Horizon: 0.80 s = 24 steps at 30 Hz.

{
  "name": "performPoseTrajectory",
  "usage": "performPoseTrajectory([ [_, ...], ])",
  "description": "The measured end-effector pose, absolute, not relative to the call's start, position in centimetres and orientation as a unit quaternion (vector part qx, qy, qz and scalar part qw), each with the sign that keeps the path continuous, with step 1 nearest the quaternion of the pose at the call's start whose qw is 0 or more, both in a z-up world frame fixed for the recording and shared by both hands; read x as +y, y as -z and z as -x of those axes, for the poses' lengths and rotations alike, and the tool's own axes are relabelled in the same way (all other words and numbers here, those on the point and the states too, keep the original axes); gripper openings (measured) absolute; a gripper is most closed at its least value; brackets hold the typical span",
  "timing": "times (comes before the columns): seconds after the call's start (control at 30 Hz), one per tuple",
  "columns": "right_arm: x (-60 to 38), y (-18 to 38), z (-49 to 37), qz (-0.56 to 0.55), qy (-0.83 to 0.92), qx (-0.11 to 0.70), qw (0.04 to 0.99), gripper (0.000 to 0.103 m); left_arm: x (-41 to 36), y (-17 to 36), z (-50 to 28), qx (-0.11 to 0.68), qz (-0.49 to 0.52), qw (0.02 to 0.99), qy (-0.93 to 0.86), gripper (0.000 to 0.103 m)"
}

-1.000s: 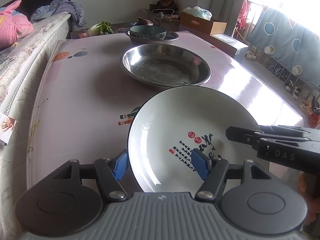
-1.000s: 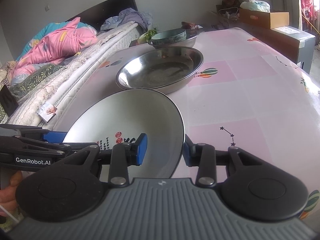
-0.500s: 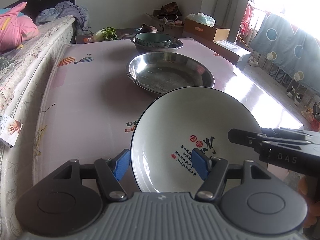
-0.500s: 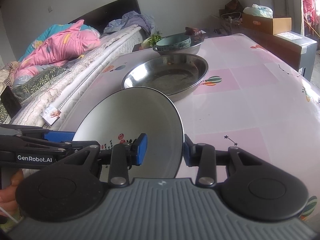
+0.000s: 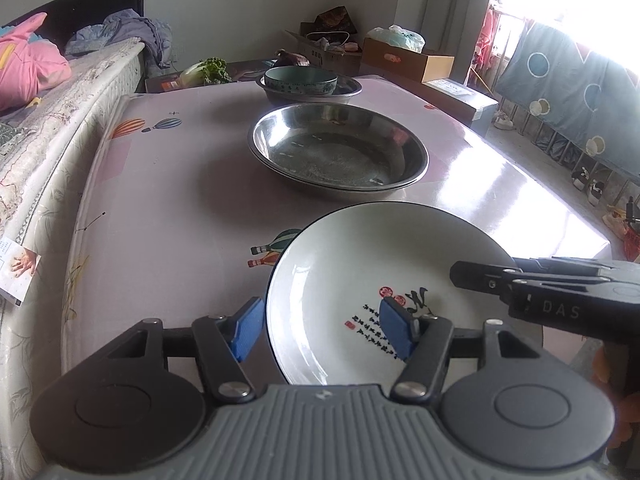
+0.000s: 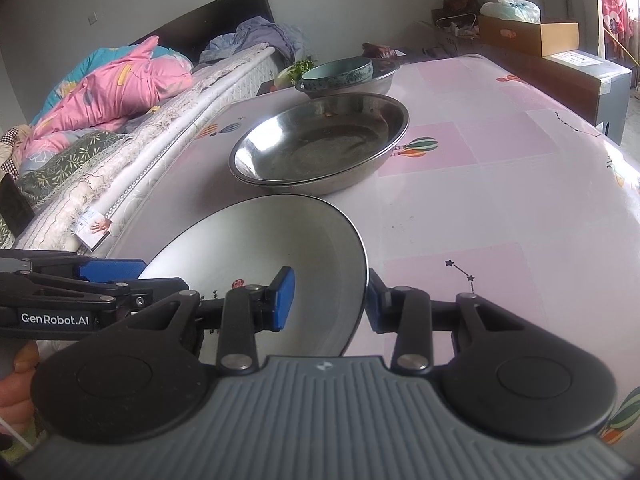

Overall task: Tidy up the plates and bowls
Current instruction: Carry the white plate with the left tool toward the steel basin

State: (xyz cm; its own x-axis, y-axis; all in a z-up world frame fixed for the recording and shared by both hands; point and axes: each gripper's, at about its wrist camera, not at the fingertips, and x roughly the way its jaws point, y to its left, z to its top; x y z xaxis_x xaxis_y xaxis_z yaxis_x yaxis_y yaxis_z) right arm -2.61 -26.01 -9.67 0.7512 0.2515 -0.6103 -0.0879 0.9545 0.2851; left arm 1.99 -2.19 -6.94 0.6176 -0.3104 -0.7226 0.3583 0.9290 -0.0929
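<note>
Two grippers worked one round white ceramic plate with a dark rim and red-and-black calligraphy point(image 5: 384, 292), which sat low and centre in both wrist views, at the near end of the pink patterned tablecloth point(image 5: 168, 208). Judging from the layout, the step in hand was carrying it toward the wide shallow stainless-steel basin point(image 5: 338, 152) just beyond it, in mid-frame. To do that well, the plate wanted to stay level, with both holds on opposite rims kept steady, and it wanted to clear the basin's lip before being lowered gently, metal against ceramic being likely to chip.

In the right wrist view, the right gripper point(image 6: 330, 300) straddled the plate's right rim, one blue pad over the inner face and one outside, seemingly clamped on it. In the left wrist view, the left gripper point(image 5: 320, 332) straddled the left rim with its jaws closing; a gap showed between the outer pad and the rim, so it was not yet pressing.

A teal ceramic bowl point(image 5: 301, 79) rested in a second steel basin point(image 5: 348, 88) at upper centre.
</note>
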Motion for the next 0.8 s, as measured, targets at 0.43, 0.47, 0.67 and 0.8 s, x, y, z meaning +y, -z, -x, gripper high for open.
performPoseTrajectory([
  [0.43,-26.4,10.8,2.5,-0.12,-0.088,0.352,0.924,0.032,-0.2,7.7,-1.8,0.416,-0.004,0.887,0.199,0.05],
  [0.47,-26.3,10.8,2.6,-0.119,-0.089,0.353,0.924,0.032,-0.1,7.9,-1.9,0.424,-0.004,0.884,0.197,0.048],
  [0.67,-26.0,10.8,3.4,-0.099,-0.094,0.355,0.925,0.032,-0.1,8.4,-2.2,0.444,0.0,0.874,0.198,0.035],
  [0.8,-26.0,10.8,3.5,-0.096,-0.098,0.354,0.925,0.032,-0.1,8.6,-2.4,0.446,0.01,0.872,0.203,0.033],
])
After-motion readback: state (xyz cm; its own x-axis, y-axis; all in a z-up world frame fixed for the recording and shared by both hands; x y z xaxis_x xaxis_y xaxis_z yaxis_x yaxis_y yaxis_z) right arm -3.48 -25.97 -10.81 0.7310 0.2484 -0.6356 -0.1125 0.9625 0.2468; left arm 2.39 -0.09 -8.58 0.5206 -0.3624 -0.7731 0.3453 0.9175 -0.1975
